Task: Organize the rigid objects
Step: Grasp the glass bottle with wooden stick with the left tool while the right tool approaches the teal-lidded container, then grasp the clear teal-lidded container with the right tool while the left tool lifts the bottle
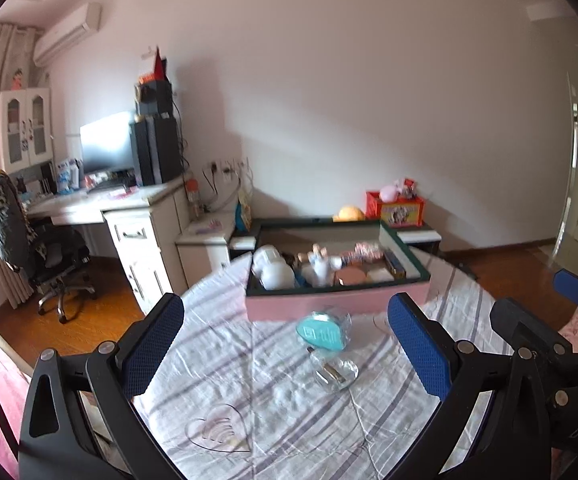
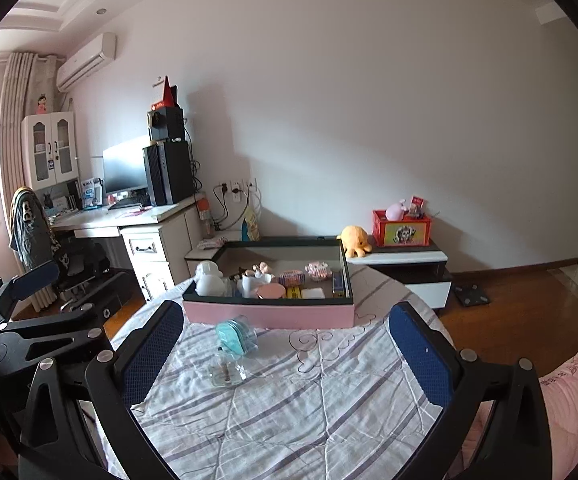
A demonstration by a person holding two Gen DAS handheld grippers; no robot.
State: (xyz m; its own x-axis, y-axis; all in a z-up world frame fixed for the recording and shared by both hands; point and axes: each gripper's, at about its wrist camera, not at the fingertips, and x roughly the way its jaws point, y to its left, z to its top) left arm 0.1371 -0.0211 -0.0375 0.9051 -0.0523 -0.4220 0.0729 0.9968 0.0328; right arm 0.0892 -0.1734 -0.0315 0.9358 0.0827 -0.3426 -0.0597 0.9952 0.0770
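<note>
Both tools, left (image 1: 285, 354) and right (image 2: 287, 354), were spread and empty. The clear glass bottle (image 1: 335, 372) lay beside the teal-lidded jar (image 1: 323, 330) on the bed (image 2: 289, 420), before the pink box (image 2: 269, 314). Smooth glass on soft bedding could slip or roll from an off-centre pinch.

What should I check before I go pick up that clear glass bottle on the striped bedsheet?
1. Left tongs open: ok, jaws spread wide, nothing held.
2. Right tongs open: ok, also holding nothing.
3. Clear glass bottle reachable: ok, it lies on the striped bedsheet ahead of the left tongs.
4. Bottle free of neighbours: not ok, the teal-lidded clear container sits right behind it, possibly touching.
5. Room in the pink box with dark green rim: ok, open floor shows behind the items.
6. Bottle cap closed: cannot tell.
</note>
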